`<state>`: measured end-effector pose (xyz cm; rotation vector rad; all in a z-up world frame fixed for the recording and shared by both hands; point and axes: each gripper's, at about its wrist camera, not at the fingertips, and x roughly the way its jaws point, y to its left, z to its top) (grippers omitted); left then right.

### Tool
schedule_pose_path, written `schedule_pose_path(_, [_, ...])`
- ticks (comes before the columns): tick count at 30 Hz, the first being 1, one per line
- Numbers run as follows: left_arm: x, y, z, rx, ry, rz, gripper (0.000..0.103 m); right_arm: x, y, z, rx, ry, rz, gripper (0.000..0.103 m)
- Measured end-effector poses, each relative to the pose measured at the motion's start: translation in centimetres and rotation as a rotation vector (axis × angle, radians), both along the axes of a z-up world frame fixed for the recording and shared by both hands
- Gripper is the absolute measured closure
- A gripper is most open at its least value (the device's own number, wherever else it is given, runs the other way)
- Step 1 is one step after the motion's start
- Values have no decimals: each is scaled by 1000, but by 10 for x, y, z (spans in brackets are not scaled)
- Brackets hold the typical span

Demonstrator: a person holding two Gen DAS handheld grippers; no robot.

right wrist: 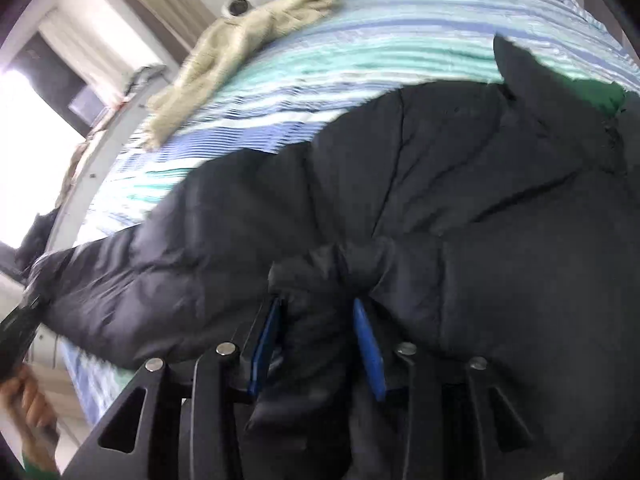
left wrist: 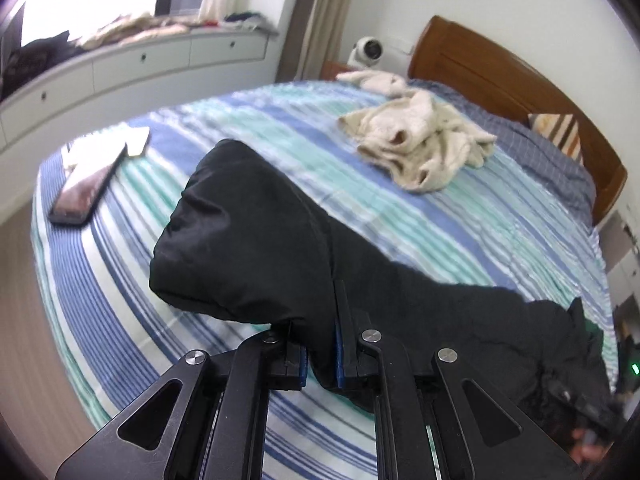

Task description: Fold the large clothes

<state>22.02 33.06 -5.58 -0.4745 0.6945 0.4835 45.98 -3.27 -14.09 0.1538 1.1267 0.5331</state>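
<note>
A large black padded jacket lies across the striped bed. In the left wrist view my left gripper is shut on a thick fold of the jacket's sleeve end, held just above the bed. In the right wrist view my right gripper is shut on a bunched part of the jacket, whose quilted body fills most of the view. A green lining edge shows at the far right. The other gripper shows at the left edge, on the sleeve.
A cream garment lies crumpled near the wooden headboard. A phone and a white object lie on the bed's left side. A white drawer unit runs under the window. A small round white device stands on the bedside table.
</note>
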Motion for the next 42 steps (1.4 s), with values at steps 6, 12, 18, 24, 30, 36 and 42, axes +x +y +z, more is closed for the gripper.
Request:
schedule_pose_path(6, [24,-74,94,169,-137,-156,95,-112,-98,40,215,-102,24,57])
schedule_pose_path(12, [42,-237,187,357,-295,-498,95,-222,-224,52,295,-173,-207,56])
schedule_pose_path(18, [38,-449,183,476,-361,-903,95,-299,-320,57,249,-233,-483,54])
schedule_pose_path(24, [57,-577,56,397,-65,-1076,22,-339,-358,58,192,-254,-620,54])
schedule_pose_path(30, [14,-553,-3,328,96,-1147,25,-339,-363,60,169,-233,-624,41])
schedule_pose_path(36, [-10,-442,7,306,73,-1016,12,-268,-355,78,223,-230,-594,36])
schedule_pose_path(42, [-23,-337,-3,277,105,-807,12,-135,-341,48,195,-129,-625,35])
